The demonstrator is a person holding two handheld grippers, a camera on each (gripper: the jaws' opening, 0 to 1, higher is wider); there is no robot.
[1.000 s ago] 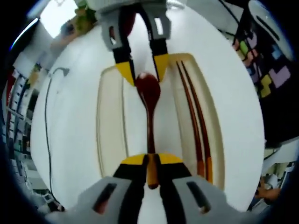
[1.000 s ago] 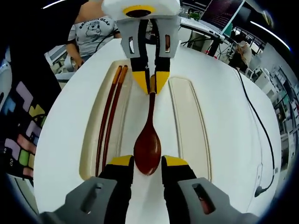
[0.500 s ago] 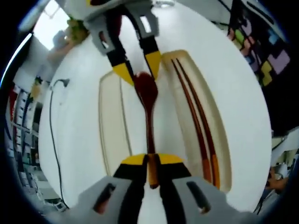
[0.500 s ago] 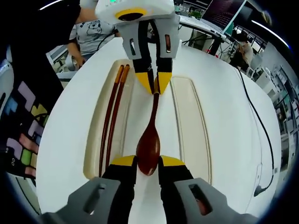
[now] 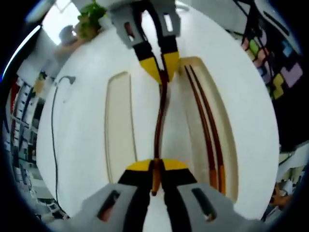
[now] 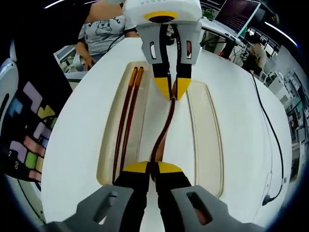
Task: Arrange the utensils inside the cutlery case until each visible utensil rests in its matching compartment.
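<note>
Beside the chopsticks (image 6: 126, 121), spoon (image 6: 164, 128) between both tongs.

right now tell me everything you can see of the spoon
The spoon is dark reddish-brown, glossy, seemingly lacquered wood. It is turned on edge, so its curved side profile shows. The left tool is shut on its handle end, the right tool on its bowl end. It lies lengthwise along the middle compartment of the cream cutlery case, beside the chopsticks; whether it touches the case is unclear.

The spoon's (image 6: 163, 133) bowl is hidden between the right claw's (image 6: 151, 170) jaws.
</note>
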